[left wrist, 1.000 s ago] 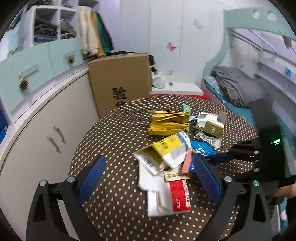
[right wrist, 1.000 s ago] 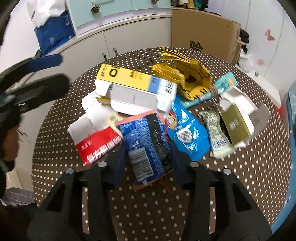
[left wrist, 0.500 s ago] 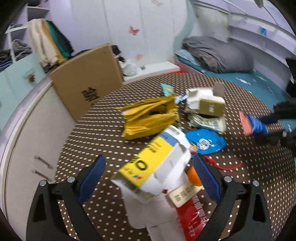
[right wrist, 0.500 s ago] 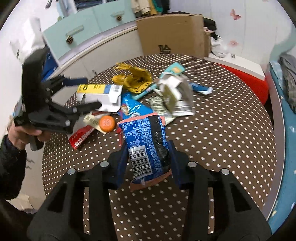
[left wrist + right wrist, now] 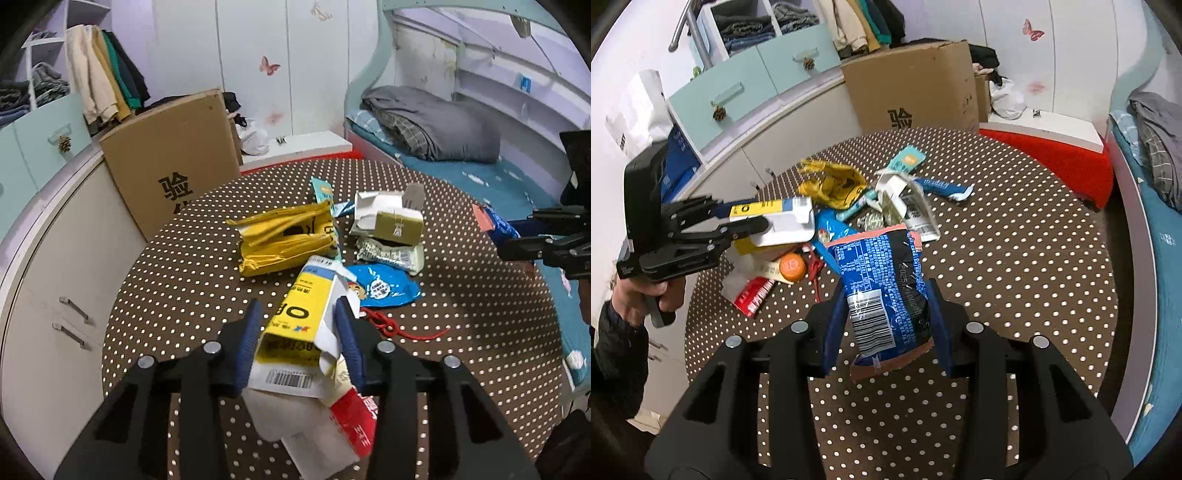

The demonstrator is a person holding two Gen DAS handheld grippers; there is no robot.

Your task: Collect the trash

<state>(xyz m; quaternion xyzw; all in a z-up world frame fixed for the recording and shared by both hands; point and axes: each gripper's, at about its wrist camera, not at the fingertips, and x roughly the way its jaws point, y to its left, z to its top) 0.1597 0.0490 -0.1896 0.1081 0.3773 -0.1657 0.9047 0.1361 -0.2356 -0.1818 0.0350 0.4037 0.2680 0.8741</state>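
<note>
On the brown dotted round table (image 5: pixel 177 295) lies a heap of trash. My left gripper (image 5: pixel 299 332) is closing its jaws on a yellow, blue and white carton (image 5: pixel 295 314), and both blue pads touch its sides. From the right wrist view the left gripper (image 5: pixel 750 216) holds that carton (image 5: pixel 783 218) just above the heap. My right gripper (image 5: pixel 886 306) is shut on a blue snack bag (image 5: pixel 882 266) held over the table. The left wrist view shows the right gripper (image 5: pixel 517 236) at the right edge.
Still on the table are a yellow crumpled bag (image 5: pixel 284 240), an olive box (image 5: pixel 397 225), a blue wrapper (image 5: pixel 380 288), a red string (image 5: pixel 391 328), a red-white packet (image 5: pixel 351 417) and an orange cap (image 5: pixel 792 266). A cardboard box (image 5: pixel 173 162), cabinets (image 5: pixel 55 277) and a bed (image 5: pixel 424 125) surround it.
The left gripper's jaws came in from wide apart onto the yellow carton. The right gripper drew back and up from the heap with the blue bag.
</note>
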